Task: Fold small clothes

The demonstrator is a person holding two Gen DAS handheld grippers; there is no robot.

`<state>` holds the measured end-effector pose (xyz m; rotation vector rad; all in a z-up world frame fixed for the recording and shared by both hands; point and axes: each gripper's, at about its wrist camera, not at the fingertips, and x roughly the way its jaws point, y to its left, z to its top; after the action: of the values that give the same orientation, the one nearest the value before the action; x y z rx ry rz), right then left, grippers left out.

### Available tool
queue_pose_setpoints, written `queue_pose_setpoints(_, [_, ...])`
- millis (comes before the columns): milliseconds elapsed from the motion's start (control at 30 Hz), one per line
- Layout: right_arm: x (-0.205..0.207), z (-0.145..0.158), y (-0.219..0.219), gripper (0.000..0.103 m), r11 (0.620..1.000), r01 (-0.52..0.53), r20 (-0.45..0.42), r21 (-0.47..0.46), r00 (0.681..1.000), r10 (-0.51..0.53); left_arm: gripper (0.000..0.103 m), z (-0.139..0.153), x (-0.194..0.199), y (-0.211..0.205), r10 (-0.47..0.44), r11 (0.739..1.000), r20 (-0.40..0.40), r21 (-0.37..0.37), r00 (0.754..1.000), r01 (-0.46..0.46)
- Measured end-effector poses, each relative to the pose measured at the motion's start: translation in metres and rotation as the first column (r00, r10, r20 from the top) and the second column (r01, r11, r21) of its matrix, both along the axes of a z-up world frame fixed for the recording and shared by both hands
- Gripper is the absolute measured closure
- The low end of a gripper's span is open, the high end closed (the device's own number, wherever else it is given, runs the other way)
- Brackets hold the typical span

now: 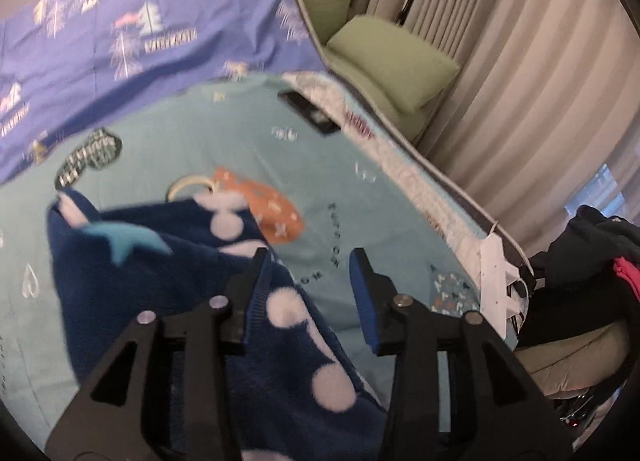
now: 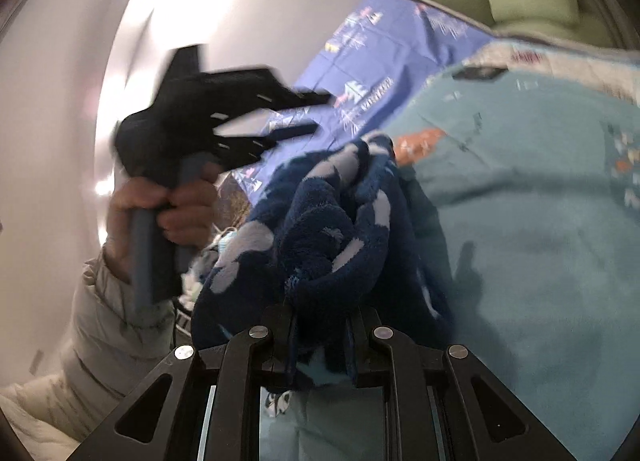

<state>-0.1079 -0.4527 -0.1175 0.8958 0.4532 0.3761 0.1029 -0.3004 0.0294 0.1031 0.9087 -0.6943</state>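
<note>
- My right tool (image 2: 320,341) is clamped on the bunched navy fleece garment with pale dots (image 2: 320,229).
- My left tool (image 1: 308,273) is spread apart, gripping nothing.
- Risk: the bunch snags and folds crooked on the teal bed cover (image 1: 240,133).

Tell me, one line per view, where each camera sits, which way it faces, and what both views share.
Left wrist: on the left claw, facing across the teal bedspread to the curtains; its open fingers straddle the navy spotted garment.
Right wrist: on the right claw, shut on that garment, facing the white wall; the left hand with its claw shows.
Shared: garment, bedspread, blue sheet, green cushions.
</note>
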Motion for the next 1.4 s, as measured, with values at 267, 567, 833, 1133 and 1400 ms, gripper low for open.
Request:
queue_pose_setpoints(267, [0.0, -0.006, -0.004, 0.085, 1.0, -0.027, -0.022, -0.001, 0.999, 0.027, 0.053, 0.007, -0.047, 0.073, -0.006, 1.0, 0.109, 0.006, 0.994, 0.005])
queue_pose_setpoints(567, [-0.014, 0.028, -0.015, 0.069, 0.987, 0.066, -0.076, -0.148, 0.994, -0.078, 0.05, -0.06, -0.092, 0.1, 0.034, 0.984, 0.267, 0.16, 0.963, -0.079])
queue_pose_setpoints(833, [-0.008, 0.084, 0.015, 0.081, 0.966, 0.045, 0.021, -0.254, 0.999, -0.041, 0.05, -0.068, -0.099, 0.095, 0.022, 0.986, 0.308, 0.149, 0.951, -0.071])
queue_pose_setpoints(1133, [0.039, 0.014, 0.033, 0.101, 0.935, -0.051, -0.258, -0.352, 0.965, -0.045, 0.047, -0.103, -0.09, 0.103, -0.007, 0.996, 0.29, 0.092, 0.957, -0.02])
queue_pose_setpoints(1400, [0.035, 0.045, 0.037, 0.099, 0.916, -0.027, -0.248, -0.401, 0.966, -0.08, 0.047, -0.062, -0.106, 0.125, 0.0, 1.0, 0.3, -0.013, 0.954, 0.005])
